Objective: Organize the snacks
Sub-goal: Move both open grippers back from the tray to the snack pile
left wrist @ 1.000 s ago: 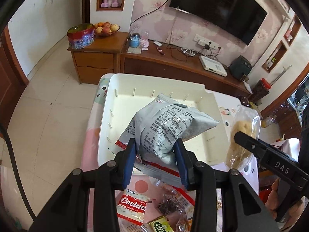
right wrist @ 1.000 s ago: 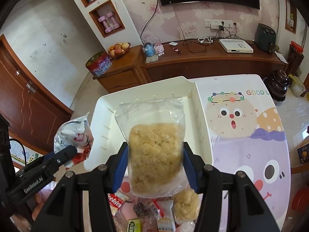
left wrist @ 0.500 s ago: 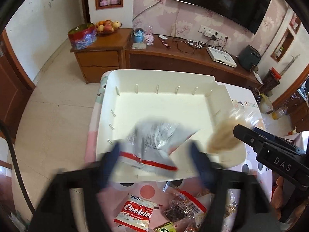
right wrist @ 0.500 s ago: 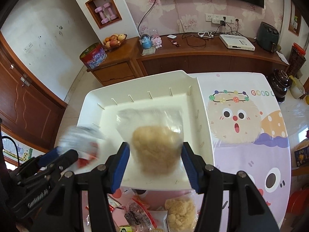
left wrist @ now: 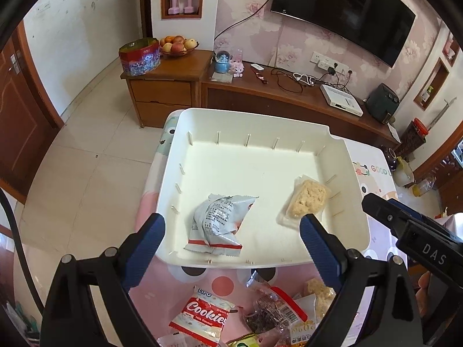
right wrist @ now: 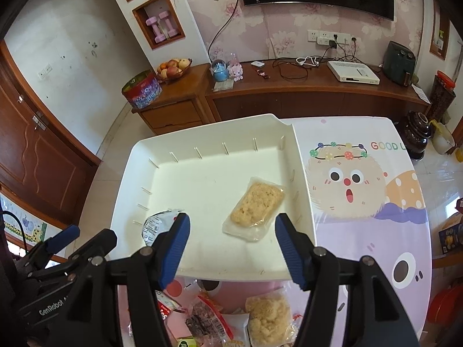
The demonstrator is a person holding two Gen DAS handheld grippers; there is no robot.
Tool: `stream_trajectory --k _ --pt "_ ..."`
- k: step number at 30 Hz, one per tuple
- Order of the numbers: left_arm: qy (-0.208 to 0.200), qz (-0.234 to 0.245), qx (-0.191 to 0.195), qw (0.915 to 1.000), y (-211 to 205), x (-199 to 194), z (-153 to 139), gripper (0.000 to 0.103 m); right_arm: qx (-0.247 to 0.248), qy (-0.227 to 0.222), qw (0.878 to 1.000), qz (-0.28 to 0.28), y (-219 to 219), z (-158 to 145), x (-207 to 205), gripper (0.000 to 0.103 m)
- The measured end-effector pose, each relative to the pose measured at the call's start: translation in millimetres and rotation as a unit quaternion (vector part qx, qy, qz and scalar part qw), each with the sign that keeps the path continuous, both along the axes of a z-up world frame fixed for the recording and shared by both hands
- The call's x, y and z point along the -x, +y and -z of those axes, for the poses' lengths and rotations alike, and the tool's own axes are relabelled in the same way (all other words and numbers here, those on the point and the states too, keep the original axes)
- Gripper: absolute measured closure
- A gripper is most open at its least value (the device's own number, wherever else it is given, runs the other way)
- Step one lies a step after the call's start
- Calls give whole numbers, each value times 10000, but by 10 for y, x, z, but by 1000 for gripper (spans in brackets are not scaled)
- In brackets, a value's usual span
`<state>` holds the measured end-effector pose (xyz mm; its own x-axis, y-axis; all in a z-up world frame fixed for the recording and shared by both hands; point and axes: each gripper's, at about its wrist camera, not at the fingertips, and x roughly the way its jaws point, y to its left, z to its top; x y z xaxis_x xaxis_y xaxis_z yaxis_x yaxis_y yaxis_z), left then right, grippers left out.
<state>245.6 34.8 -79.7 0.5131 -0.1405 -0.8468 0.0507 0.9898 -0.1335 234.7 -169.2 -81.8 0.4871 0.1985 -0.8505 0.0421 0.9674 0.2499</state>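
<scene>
Dropping both snacks, I saw the left tongs [left wrist: 232, 238] spread wide and the right tongs [right wrist: 232, 241] just opened, both empty; grey packet [left wrist: 217, 223] and rice cake [right wrist: 255, 204] lay apart in the white tray [left wrist: 338, 156], more snacks waited near.

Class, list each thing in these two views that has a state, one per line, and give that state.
White tray: on the table, holding two packets.
Grey packet: sealed, lying in the tray.
Clear rice-cake packet: sealed, lying flat in the tray.
Left claw: open, holding nothing, jaws just opened.
Right claw: open, holding nothing, jaws just opening.
Cookies packet: sealed, on the table outside the tray.
</scene>
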Motion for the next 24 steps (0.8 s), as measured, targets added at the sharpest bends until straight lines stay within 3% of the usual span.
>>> stream_trajectory --k 16,24 --pt "-464 130 97 9988 97 250 -303 9 83 -351 9993 92 39 -283 257 41" --pt "-589 206 -74 9980 50 329 -439 9 251 -613 9978 97 117 -433 376 41"
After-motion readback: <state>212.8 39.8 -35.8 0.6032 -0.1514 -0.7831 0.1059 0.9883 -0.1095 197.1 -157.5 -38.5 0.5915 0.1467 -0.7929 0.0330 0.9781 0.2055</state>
